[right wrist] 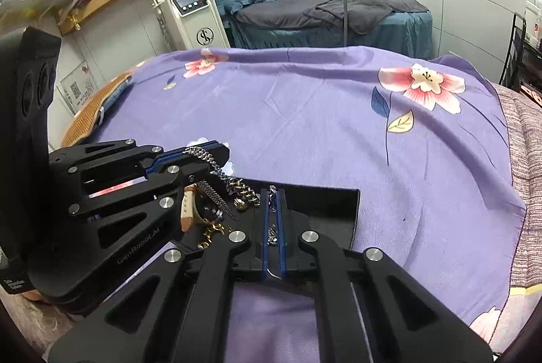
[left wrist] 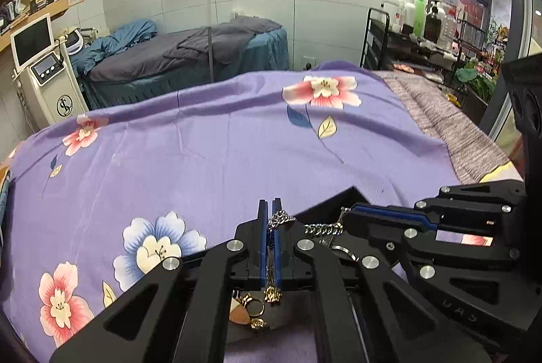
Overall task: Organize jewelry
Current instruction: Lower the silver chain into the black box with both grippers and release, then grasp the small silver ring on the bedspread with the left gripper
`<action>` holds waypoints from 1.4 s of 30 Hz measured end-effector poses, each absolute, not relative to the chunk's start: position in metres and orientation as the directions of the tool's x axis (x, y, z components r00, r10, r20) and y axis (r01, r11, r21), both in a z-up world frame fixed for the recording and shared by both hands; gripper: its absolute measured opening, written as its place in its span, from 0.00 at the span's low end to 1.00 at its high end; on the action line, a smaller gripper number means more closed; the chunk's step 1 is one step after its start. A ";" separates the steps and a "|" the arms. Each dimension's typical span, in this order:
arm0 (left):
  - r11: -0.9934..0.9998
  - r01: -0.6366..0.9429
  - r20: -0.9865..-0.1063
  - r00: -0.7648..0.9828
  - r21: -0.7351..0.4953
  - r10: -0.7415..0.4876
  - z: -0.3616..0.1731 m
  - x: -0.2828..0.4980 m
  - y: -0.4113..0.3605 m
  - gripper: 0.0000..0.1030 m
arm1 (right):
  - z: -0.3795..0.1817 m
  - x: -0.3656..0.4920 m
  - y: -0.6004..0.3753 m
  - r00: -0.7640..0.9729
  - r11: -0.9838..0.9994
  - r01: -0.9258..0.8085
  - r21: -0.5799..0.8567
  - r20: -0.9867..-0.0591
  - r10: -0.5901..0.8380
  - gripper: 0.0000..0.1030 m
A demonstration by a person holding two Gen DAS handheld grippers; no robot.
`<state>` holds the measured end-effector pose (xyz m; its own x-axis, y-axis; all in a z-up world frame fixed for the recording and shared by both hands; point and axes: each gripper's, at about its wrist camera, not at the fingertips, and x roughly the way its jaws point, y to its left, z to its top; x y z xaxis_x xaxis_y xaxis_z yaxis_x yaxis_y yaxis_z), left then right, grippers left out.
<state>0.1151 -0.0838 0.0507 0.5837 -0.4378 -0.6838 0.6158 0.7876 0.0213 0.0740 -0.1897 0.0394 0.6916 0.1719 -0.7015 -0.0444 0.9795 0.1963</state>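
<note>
Holding a chunky silver curb-link chain (left wrist: 320, 229) stretched between them, both grippers have their jaws pinched nearly closed on it: the left gripper (left wrist: 270, 210) on one end, the right gripper (right wrist: 272, 198) on the other. Below lies the black flat tray (right wrist: 325, 203) (gold pieces beside). Lower both ends together, keeping slack untangled.

Free room: I see open purple floral bedsheet (right wrist: 305, 125) ahead and right. Obstacles: heaped gold and silver jewelry (right wrist: 237, 193) on black flat tray (right wrist: 325, 203); left gripper (right wrist: 206, 153) crowding tray's left side.
</note>
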 end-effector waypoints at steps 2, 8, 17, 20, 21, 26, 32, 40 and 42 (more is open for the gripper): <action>0.785 0.618 -0.699 0.574 0.027 -0.428 0.041 0.113 -0.084 0.03 | 0.032 0.072 -0.189 0.686 0.981 -0.036 0.192 -0.709 0.164 0.05; 0.779 0.623 -0.729 0.563 0.066 -0.389 0.020 0.106 -0.081 0.13 | 0.017 0.066 -0.197 0.680 0.984 0.009 0.178 -0.722 0.124 0.06; 0.815 0.574 -0.708 0.610 0.083 -0.357 0.022 0.101 -0.064 0.59 | 0.018 0.057 -0.200 0.697 0.986 0.059 0.154 -0.714 0.070 0.50; 0.827 0.557 -0.713 0.610 0.075 -0.346 0.019 0.097 -0.058 0.65 | 0.018 0.053 -0.197 0.688 0.989 0.050 0.141 -0.722 0.068 0.52; 0.832 0.551 -0.713 0.609 0.065 -0.348 0.019 0.096 -0.055 0.67 | 0.019 0.051 -0.196 0.687 0.989 0.049 0.139 -0.724 0.068 0.54; 0.837 0.543 -0.714 0.611 0.065 -0.342 0.016 0.083 -0.044 0.71 | 0.014 0.044 -0.193 0.663 0.992 0.052 0.118 -0.746 0.054 0.61; 0.837 0.544 -0.720 0.606 0.065 -0.338 0.012 0.065 -0.027 0.71 | 0.010 0.028 -0.190 0.641 0.992 0.049 0.115 -0.766 0.057 0.68; 0.824 0.565 -0.765 0.545 0.033 -0.343 -0.013 0.032 -0.004 0.59 | -0.006 0.005 -0.175 0.591 0.990 0.022 0.137 -0.801 0.098 0.74; 0.817 0.576 -0.776 0.527 0.027 -0.346 -0.020 0.023 -0.001 0.54 | -0.009 0.002 -0.167 0.583 0.992 0.002 0.125 -0.806 0.100 0.79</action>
<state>0.0232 -0.0006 -0.0201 0.5273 -0.3463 -0.7759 0.5761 0.8169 0.0269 0.0019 -0.1670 -0.0093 0.5828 0.1000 -0.8065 0.0023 0.9922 0.1247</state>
